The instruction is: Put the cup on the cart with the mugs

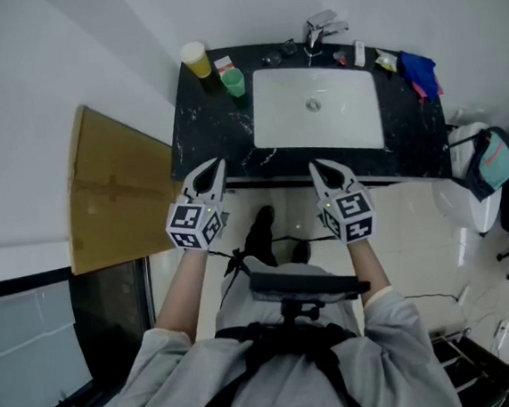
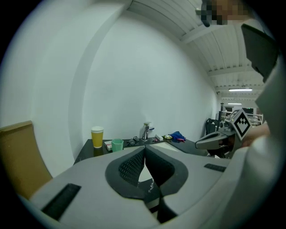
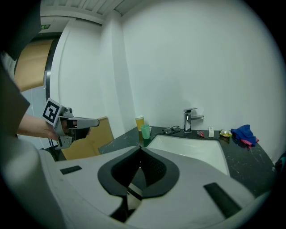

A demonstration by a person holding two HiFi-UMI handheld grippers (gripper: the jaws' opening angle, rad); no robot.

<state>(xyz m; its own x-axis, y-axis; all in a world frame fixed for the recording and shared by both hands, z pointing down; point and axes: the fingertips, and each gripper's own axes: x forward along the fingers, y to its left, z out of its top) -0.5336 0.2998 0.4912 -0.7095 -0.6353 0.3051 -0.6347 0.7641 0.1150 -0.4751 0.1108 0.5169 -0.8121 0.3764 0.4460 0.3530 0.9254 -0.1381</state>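
A person stands at a black counter (image 1: 214, 132), a gripper in each hand, both held level in front of the body and short of the counter's near edge; the left gripper (image 1: 216, 167) has its jaws pressed together with nothing between them, and the right gripper (image 1: 315, 167) likewise shows its pads meeting, empty. The two grippers are well apart, the left toward 9 o'clock and the right toward 3 o'clock, both pointing at 12 o'clock over the counter.

A white sink (image 1: 345, 122) fills the middle of the counter; at its 10 o'clock, in the counter's far left corner, stands a yellow cup (image 1: 194, 59) with a pale lid, upright; just beside it, at its 4 o'clock and nearer the sink, stands a smaller green cup (image 1: 233, 82), also upright; neither cup is touched by either gripper, and both lie roughly at 12 o'clock from the left gripper.

A tap (image 1: 318, 29) rises at the sink's 12 o'clock; spectacles (image 3: 171, 130) lie to its left; a blue cloth (image 1: 419, 71) sits at the sink's 2 o'clock. A cardboard sheet (image 1: 110, 187) lies at the counter's 9 o'clock.
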